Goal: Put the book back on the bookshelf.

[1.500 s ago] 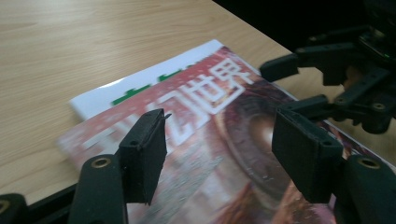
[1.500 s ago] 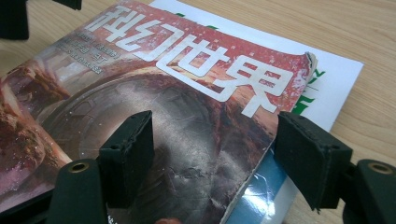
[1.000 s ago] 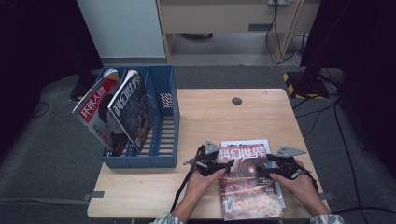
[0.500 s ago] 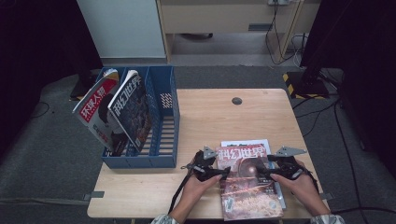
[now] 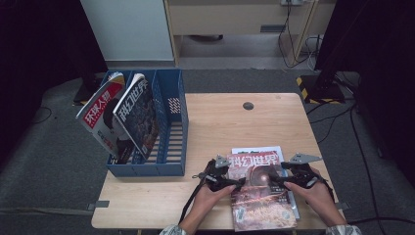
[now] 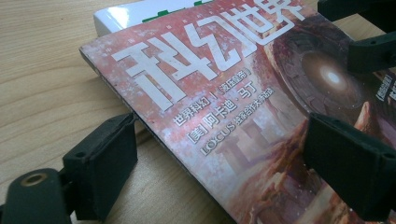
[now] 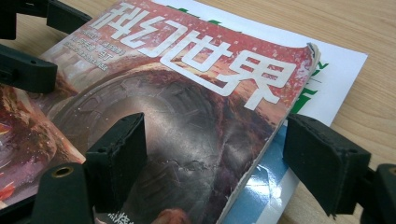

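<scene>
- Red science-fiction magazine (image 5: 262, 193) is lying face up near the table's (image 5: 215, 122) front edge, on top of a white-and-green magazine (image 5: 274, 151) whose far edge is peeking out beyond it.
- I am holding my left gripper (image 5: 234, 183) low and nearly level at the red magazine's left edge, my hand (image 5: 208, 200) coming in from the bottom of the high view.
- Seen from the left gripper view, its jaws are standing wide open astride that edge, one over bare wood, the other over the cover, neither pad pressing on it.
- I am holding my right gripper (image 5: 275, 180) the same way at the right edge, pointing inward toward the left one.
- Seen from the right gripper view, its jaws are open too, straddling the curled right edge without gripping.
- Compared with a second ago, both pairs of jaws have just been opening, the left more than the right.
- Both hands are sitting in almost the same spots as before.
- Blue file rack (image 5: 171, 147) is standing well apart at the table's left, with two magazines (image 5: 120, 115) leaning in it.
</scene>
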Demonstrator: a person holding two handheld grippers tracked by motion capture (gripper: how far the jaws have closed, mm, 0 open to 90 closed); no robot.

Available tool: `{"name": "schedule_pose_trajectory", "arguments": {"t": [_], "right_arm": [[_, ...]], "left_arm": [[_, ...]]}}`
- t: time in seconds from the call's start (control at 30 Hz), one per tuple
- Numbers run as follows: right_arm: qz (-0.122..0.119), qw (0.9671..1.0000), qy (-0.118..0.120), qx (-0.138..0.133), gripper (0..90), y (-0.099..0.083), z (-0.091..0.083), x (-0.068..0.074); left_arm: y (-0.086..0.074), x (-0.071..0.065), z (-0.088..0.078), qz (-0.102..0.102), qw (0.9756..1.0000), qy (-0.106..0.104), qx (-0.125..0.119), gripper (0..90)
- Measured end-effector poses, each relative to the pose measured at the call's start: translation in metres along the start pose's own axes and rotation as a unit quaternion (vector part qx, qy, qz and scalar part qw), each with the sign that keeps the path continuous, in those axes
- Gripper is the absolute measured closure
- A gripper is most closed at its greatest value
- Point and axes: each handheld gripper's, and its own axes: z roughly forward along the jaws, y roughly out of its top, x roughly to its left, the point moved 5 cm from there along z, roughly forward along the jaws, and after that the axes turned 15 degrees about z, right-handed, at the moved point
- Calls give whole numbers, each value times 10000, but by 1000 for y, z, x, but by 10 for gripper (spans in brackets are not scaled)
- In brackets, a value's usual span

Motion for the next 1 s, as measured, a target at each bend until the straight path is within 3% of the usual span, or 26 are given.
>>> {"name": "schedule_pose_trajectory", "arguments": {"t": [0.27,0.43,0.53,0.63,1.0], "right_arm": [[84,9999,6,77,200,-1,-2,-4],[78,9999,-18,74,201,-1,-2,-4],[68,9999,-41,84,201,-1,-2,-4],[52,9999,-52,83,201,-1,-2,-4],[45,10000,-71,53,215,-1,-2,-4]], "left_arm": [[4,-4,6,-56,10000,17,-53,128],[4,-2,5,-26,10000,-32,-58,138],[7,3,7,0,9999,63,-123,157],[8,8,9,-141,9999,8,-83,144],[13,12,17,-58,9999,-98,-42,92]]}}
